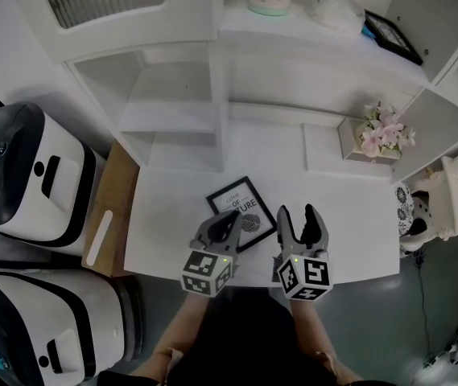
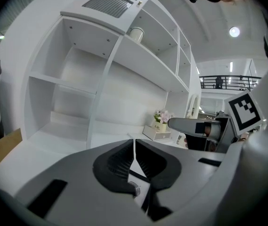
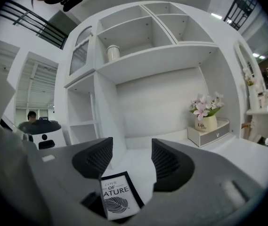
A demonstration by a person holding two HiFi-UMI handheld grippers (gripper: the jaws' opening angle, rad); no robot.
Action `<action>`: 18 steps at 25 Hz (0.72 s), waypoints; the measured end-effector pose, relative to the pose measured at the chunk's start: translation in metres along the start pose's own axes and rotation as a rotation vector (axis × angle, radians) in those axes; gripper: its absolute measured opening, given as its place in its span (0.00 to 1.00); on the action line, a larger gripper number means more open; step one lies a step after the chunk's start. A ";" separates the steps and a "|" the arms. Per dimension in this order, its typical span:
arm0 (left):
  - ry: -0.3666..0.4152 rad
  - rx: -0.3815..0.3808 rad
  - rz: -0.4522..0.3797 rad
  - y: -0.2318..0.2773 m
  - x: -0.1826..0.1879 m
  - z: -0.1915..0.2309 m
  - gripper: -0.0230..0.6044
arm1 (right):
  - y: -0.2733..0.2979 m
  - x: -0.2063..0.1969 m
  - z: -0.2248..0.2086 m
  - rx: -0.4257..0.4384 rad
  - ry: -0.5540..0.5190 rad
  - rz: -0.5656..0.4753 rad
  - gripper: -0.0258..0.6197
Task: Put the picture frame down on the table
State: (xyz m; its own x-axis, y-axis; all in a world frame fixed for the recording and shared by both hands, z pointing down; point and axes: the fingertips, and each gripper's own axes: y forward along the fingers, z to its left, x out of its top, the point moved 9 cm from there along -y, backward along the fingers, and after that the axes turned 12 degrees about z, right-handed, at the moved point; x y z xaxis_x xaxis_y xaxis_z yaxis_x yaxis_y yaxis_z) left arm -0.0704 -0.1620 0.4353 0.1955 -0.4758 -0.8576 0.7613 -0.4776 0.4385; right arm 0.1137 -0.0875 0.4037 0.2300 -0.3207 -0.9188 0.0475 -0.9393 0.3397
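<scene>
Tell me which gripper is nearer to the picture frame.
Left. The left gripper is on the picture frame, jaws closed over its near-left edge. The right gripper sits just to the frame's right, jaws open and not gripping it.

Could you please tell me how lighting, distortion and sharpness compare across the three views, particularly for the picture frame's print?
Head view: soft, even light, mild distortion, but the picture frame shows print too small to read. Left gripper view: heavy fisheye, dark corners, a ceiling lamp glaring, frame only a blurred sliver. Right gripper view: fisheye bowing the shelves, yet the frame's lettering reads sharply.
</scene>
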 end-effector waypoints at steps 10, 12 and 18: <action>0.030 -0.005 -0.080 -0.004 0.003 -0.007 0.07 | -0.015 -0.009 0.004 -0.039 -0.047 -0.017 0.07; 0.037 -0.007 -0.086 -0.005 0.003 -0.007 0.07 | -0.017 -0.010 0.004 -0.027 -0.050 -0.009 0.05; 0.090 -0.004 -0.111 -0.009 0.006 -0.013 0.07 | -0.024 -0.010 0.005 -0.003 -0.032 -0.010 0.05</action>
State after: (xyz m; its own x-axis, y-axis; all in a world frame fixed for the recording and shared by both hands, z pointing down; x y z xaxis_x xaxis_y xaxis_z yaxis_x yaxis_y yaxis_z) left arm -0.0677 -0.1510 0.4229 0.1649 -0.3518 -0.9214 0.7835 -0.5208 0.3391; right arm 0.1051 -0.0618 0.4040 0.1982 -0.3152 -0.9281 0.0530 -0.9420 0.3313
